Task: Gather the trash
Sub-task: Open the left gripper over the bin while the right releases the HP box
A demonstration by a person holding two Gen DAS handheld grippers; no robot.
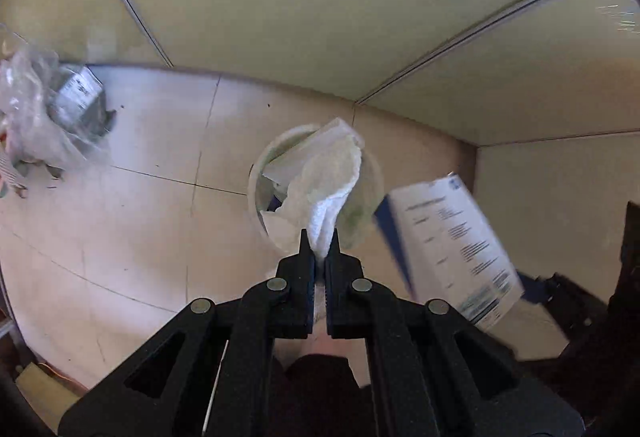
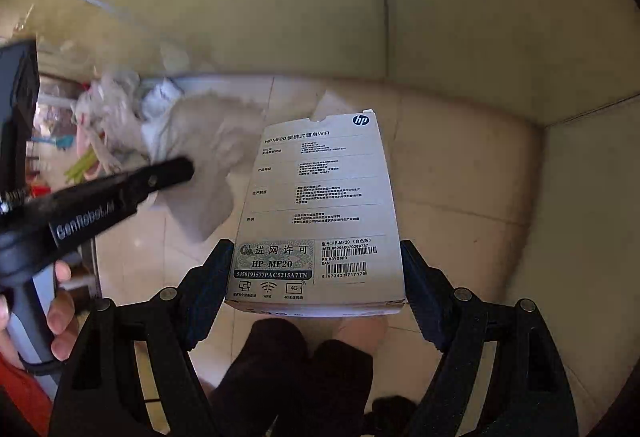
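Observation:
My left gripper [image 1: 320, 239] is shut on a crumpled white tissue [image 1: 328, 177] and holds it right above a round white trash bin [image 1: 370, 165] on the tiled floor; paper lies inside the bin. My right gripper [image 2: 316, 257] is shut on a white HP box [image 2: 320, 197], gripped by its two long sides. The box also shows blurred in the left wrist view [image 1: 452, 245], to the right of the bin. In the right wrist view the left gripper's arm [image 2: 100, 197] reaches in from the left with the tissue [image 2: 208, 157] hanging from it.
A clear plastic bag with a grey carton [image 1: 52, 109] lies on the floor at the left by the wall; it also shows in the right wrist view [image 2: 116, 109]. Yellowish walls meet in a corner behind the bin. A dark object [image 1: 580, 301] stands at the right.

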